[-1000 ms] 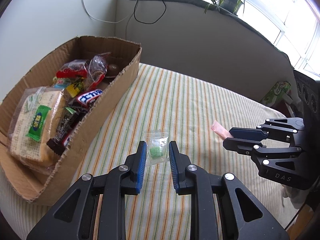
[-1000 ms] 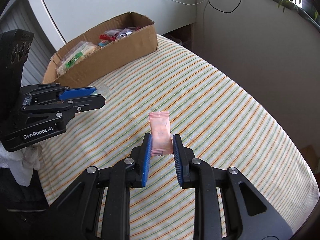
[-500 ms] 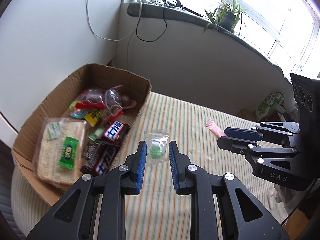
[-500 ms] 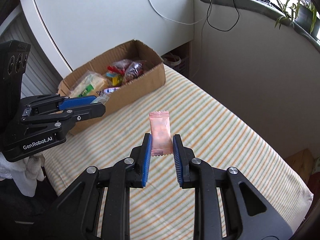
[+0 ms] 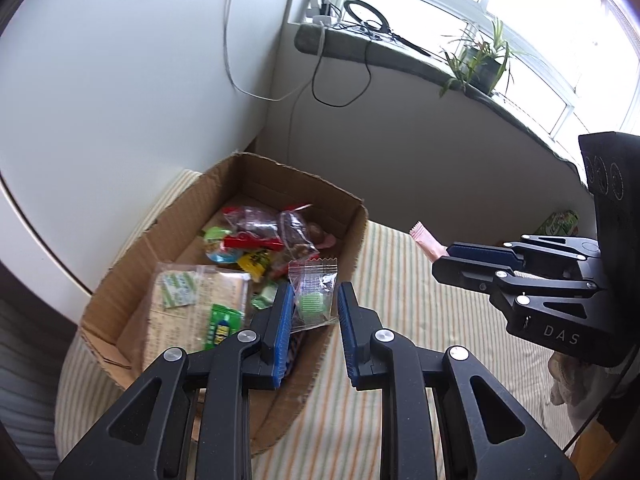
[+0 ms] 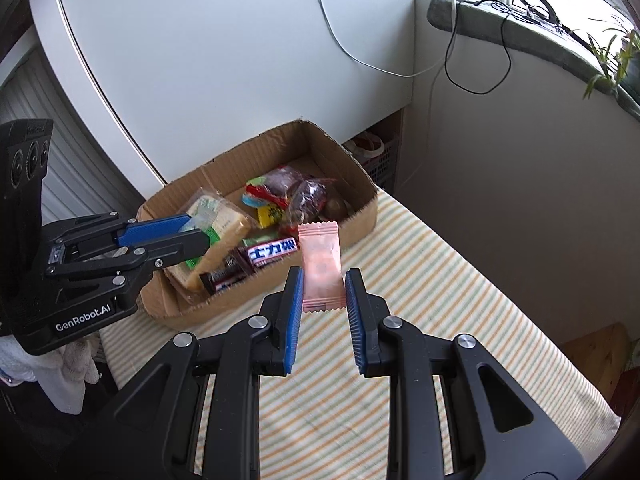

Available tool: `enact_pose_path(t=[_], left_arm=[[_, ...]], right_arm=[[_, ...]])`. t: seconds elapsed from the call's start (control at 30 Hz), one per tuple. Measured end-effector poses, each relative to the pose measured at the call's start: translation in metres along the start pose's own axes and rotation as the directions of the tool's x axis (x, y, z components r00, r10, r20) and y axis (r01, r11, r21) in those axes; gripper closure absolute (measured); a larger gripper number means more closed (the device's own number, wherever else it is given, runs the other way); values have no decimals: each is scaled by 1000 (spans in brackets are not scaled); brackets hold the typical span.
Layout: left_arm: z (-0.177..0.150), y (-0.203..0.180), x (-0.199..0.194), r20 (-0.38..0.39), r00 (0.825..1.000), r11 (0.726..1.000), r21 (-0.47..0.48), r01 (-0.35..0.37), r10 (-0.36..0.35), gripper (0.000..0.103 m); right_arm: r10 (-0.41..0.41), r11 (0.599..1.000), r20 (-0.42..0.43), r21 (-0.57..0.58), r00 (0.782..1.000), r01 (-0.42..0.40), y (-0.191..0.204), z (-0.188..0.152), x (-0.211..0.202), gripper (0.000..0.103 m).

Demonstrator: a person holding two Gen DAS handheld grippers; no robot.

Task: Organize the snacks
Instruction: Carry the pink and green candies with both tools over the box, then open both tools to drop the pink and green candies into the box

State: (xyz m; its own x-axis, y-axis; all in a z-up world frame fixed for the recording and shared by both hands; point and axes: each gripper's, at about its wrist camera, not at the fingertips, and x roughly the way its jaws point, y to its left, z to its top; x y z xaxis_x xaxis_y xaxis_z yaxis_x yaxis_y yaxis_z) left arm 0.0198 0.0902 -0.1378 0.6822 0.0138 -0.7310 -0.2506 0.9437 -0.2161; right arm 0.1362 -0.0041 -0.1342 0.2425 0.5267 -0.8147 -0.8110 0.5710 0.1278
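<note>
A small clear plastic packet with a green sweet inside (image 5: pixel 313 295) hangs pinched between the blue-padded fingers of the left gripper (image 5: pixel 311 306), held in the air above the near end of the open brown cardboard box (image 5: pixel 352 240). A pale pink sealed candy wrapper (image 6: pixel 321 266) stands upright in the grip of the right gripper (image 6: pixel 322 292), whose blue pads (image 6: pixel 295 300) press on its two long edges; it is held off the cloth, just beside the box's near wall.

Inside the box lie a clear-wrapped slab of pale crackers with a green label (image 5: pixel 196 300), a dark chocolate bar with white lettering (image 6: pixel 274 252), and a heap of red, yellow and clear wrapped snacks (image 5: pixel 264 236) toward the far end.

The box rests on a cloth striped in green, orange and white (image 6: pixel 432 292). Behind it stand a white cabinet (image 6: pixel 224 48), a grey wall, and a windowsill with a potted plant (image 5: pixel 480 64) and dangling black and white cables (image 5: pixel 340 80).
</note>
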Motion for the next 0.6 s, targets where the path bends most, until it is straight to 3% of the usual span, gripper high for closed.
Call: enact_pose_path(t=[0.6], left_arm=[[6,52,-5,1,999,997,-58,-54,54,82]], right_arm=[[38,999,-33,4,999,-38,42,39,38,81]])
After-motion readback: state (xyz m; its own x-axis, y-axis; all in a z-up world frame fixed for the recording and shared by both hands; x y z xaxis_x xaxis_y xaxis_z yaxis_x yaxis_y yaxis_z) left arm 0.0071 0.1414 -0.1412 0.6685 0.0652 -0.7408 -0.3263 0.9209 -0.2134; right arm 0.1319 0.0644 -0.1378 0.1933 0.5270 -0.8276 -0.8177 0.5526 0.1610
